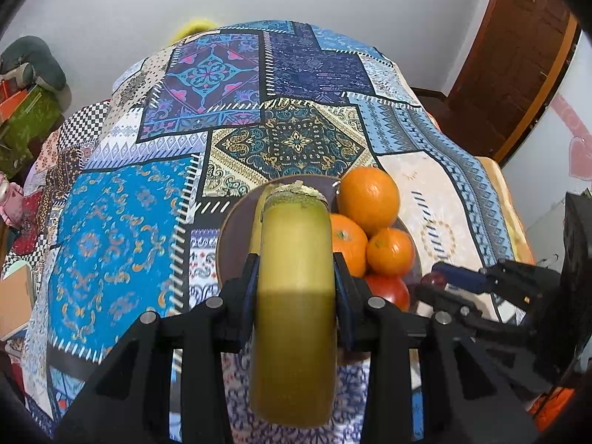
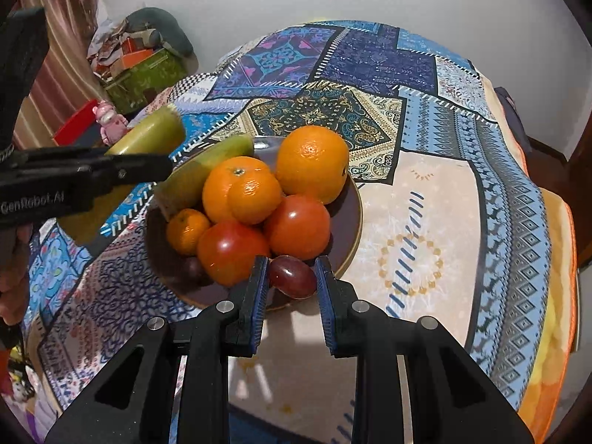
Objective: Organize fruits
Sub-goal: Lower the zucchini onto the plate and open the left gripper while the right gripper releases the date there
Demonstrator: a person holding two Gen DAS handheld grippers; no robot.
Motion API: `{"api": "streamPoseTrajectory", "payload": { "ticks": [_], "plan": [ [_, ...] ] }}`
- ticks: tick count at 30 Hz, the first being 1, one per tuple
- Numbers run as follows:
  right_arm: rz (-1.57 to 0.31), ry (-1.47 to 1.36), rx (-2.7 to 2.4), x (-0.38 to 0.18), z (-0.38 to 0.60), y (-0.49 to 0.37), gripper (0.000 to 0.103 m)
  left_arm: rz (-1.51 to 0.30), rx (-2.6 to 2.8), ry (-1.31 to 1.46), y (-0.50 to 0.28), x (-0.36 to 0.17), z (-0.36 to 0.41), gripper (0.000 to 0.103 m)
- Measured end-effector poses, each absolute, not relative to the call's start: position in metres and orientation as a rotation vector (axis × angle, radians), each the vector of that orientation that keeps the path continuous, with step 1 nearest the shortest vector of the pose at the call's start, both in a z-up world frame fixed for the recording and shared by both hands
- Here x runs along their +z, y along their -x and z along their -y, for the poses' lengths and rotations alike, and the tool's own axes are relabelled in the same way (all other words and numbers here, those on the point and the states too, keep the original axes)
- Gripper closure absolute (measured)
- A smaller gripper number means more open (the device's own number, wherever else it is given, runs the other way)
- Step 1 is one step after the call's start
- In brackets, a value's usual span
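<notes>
My left gripper (image 1: 296, 270) is shut on a yellow-green banana (image 1: 294, 296), which it holds lifted above the left side of a dark plate (image 1: 236, 229). From the right wrist view the same banana (image 2: 148, 137) hangs left of the plate (image 2: 351, 214). Piled on the plate are oranges (image 2: 312, 162), two tomatoes (image 2: 298, 225), a small mandarin (image 2: 187, 231) and a second banana (image 2: 207, 172). At the plate's near rim, my right gripper (image 2: 292, 277) is shut on a dark red grape (image 2: 292, 275). Another dark grape (image 2: 192, 266) lies beside the tomatoes.
A patchwork cloth (image 2: 425, 203) covers the round table. Boxes and a pink toy (image 2: 111, 122) are stacked past the table's left edge. A wooden door (image 1: 518, 55) stands at the far right. A person's hand (image 2: 14, 259) shows at the left.
</notes>
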State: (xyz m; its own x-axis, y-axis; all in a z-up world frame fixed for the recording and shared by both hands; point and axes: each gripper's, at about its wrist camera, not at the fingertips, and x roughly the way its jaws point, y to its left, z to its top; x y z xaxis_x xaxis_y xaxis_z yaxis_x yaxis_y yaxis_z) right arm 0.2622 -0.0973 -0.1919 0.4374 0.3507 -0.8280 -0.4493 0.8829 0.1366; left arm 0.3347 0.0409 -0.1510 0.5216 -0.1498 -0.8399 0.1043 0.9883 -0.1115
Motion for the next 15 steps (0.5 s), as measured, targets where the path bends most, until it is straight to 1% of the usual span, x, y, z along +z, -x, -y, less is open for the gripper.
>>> {"api": "streamPoseTrajectory", "payload": {
  "ticks": [7, 15],
  "plan": [
    [-1.016, 0.111, 0.507, -0.202, 0.097, -0.268, 0.079, -1.020, -0.141, 0.061, -0.354, -0.162, -0.042, 0.066],
    [-1.018, 0.116, 0.508, -0.207, 0.094, -0.269, 0.078, -0.996, -0.147, 0.065, -0.356, -0.167, -0.039, 0.066]
  ]
}}
